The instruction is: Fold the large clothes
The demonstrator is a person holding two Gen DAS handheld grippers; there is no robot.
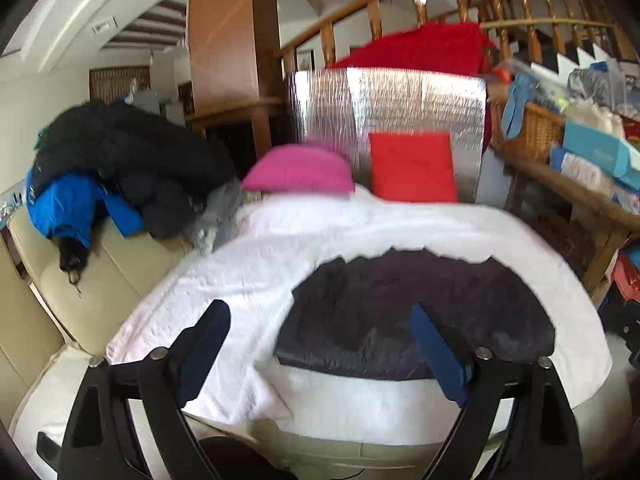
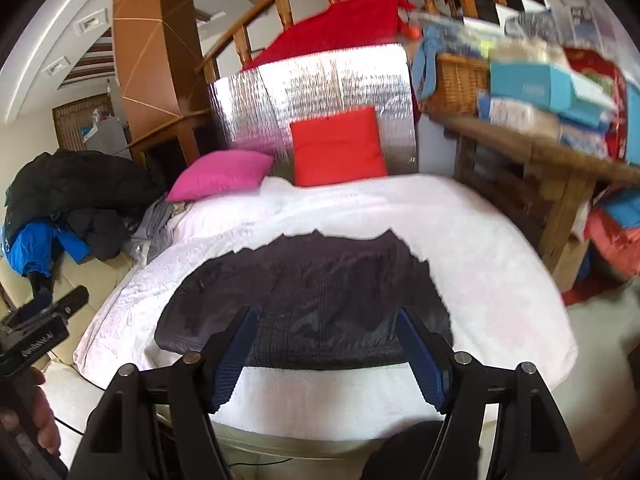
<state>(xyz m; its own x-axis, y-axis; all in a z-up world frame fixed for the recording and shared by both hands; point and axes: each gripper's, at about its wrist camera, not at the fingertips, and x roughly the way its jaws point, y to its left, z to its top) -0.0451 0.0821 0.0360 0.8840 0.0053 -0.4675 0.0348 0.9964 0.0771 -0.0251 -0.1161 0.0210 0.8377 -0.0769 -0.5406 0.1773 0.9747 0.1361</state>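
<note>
Both grippers wide open, empty, above dark garment (image 2: 312,300).

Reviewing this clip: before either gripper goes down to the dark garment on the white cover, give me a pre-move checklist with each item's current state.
1. Left gripper open and empty: ok, jaws wide apart, nothing between them.
2. Right gripper open and empty: ok, same.
3. Dark garment lying flat on the white cover: ok, though its far edge looks wavy.
4. Fold state of the garment: cannot tell; it looks like a compact block, but blur hides the layers.
5. Work area free of the pink cushion and red cushion: ok, both sit at the far end.
6. Clothes pile apart from the garment: ok, it is off to the left on the sofa.
</note>
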